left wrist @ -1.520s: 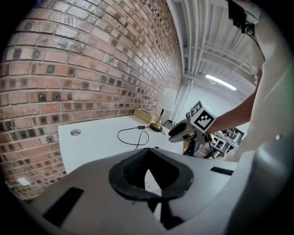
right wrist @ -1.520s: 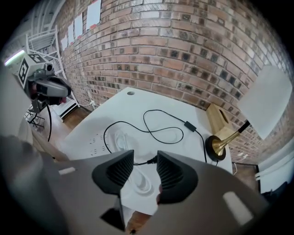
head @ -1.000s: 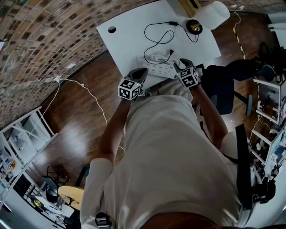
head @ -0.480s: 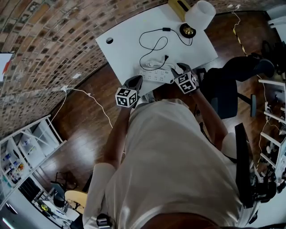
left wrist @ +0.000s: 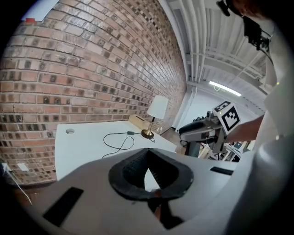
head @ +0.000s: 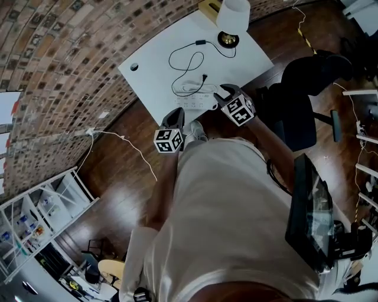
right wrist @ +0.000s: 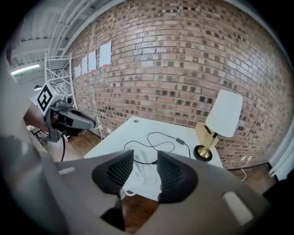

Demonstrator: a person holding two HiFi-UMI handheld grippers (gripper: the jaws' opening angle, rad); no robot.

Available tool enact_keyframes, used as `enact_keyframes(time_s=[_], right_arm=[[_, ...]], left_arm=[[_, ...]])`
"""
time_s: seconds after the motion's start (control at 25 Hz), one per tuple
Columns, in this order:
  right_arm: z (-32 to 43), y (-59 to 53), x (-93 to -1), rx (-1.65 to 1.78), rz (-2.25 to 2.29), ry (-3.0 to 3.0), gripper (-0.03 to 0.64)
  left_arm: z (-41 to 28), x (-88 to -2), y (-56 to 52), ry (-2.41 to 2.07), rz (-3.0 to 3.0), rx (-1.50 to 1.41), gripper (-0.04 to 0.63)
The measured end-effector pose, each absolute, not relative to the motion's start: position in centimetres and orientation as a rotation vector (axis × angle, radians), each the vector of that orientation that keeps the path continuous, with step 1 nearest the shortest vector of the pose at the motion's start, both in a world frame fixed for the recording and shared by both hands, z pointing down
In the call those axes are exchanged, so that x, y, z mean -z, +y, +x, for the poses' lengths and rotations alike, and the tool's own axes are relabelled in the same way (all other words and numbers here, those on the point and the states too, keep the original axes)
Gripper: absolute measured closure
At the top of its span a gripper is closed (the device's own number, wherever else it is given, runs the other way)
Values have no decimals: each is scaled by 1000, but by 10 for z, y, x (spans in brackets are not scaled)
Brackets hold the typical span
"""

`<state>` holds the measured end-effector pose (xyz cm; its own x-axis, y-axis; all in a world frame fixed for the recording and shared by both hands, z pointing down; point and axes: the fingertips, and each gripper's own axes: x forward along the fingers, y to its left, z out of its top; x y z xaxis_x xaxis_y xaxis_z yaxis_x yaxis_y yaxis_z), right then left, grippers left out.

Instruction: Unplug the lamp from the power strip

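— At the near edge of the table [head: 152,66], our left claw [left wrist: 148,158] has its pads pressed together on nothing. Our right claw [right wrist: 145,167] stands apart, with only tabletop showing in the gap.
— And the plug?
— We see the plug [head: 204,76] lying just beyond the power strip [head: 196,102], apparently out of its sockets. Its black cord [head: 177,59] loops back to the lamp [head: 232,15] at the far corner. We judge the unplugging done.
— Changed since a second ago?
— Plug and strip lie as they did. The table sits farther off, so we seem to be backing away.
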<state>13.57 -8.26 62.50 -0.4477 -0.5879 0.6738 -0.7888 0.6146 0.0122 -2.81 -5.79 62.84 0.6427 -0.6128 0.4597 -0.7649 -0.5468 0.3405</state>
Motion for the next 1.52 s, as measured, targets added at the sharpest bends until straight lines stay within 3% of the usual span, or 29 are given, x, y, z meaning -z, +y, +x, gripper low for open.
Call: enact_keyframes(time_s=[0.48, 0.84, 1.36, 1.52], right_arm=[[170, -26, -614, -423, 1084, -2291, 463], [211, 43, -605, -461, 1114, -2324, 462], [270, 95, -607, -583, 1256, -2293, 462], [245, 97, -622, -640, 1258, -2265, 462]], left_arm=[[35, -612, 40, -1030, 2489, -523, 594], [76, -609, 107, -1073, 2418, -437, 594], [101, -592, 137, -1060, 2382, -371, 594], [79, -592, 135, -1049, 2368, -380, 594]])
